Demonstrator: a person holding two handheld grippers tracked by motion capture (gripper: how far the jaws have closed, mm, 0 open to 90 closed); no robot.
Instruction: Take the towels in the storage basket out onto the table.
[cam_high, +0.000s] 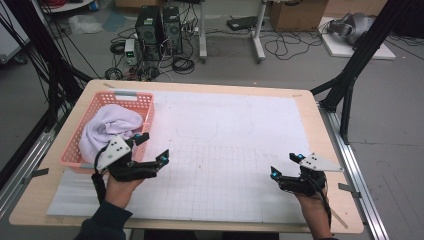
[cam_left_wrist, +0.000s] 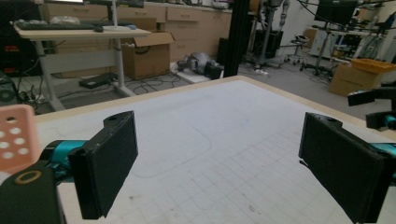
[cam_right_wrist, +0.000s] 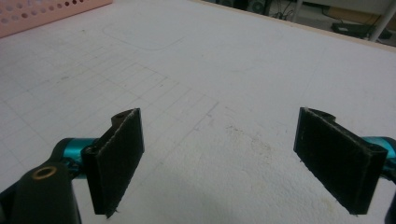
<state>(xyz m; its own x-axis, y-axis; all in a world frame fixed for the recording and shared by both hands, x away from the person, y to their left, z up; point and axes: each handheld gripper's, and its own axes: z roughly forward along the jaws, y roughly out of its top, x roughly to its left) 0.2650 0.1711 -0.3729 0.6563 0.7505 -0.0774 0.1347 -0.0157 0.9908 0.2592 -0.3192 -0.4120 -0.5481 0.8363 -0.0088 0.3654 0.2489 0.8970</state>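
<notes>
A pink plastic basket (cam_high: 131, 98) stands at the table's left, and a crumpled white cloth (cam_high: 106, 129) lies inside it. My left gripper (cam_high: 151, 147) hovers open just right of the basket's near corner, with nothing between its jaws. My right gripper (cam_high: 286, 165) is open too, low over the white mat (cam_high: 225, 135) near the table's front right. In the left gripper view, the left gripper (cam_left_wrist: 224, 172) has its jaws wide apart over the bare mat, and the basket's corner (cam_left_wrist: 16, 135) shows at the left. In the right gripper view, the right gripper (cam_right_wrist: 229, 163) frames empty gridded mat, with the basket's wall (cam_right_wrist: 42, 11) at the top left.
The white gridded mat covers most of the wooden table (cam_high: 65, 200). A black frame leg (cam_high: 350, 75) stands off the table's right rear corner. On the floor behind are computer towers (cam_high: 160, 30), cables and cardboard boxes (cam_high: 295, 15).
</notes>
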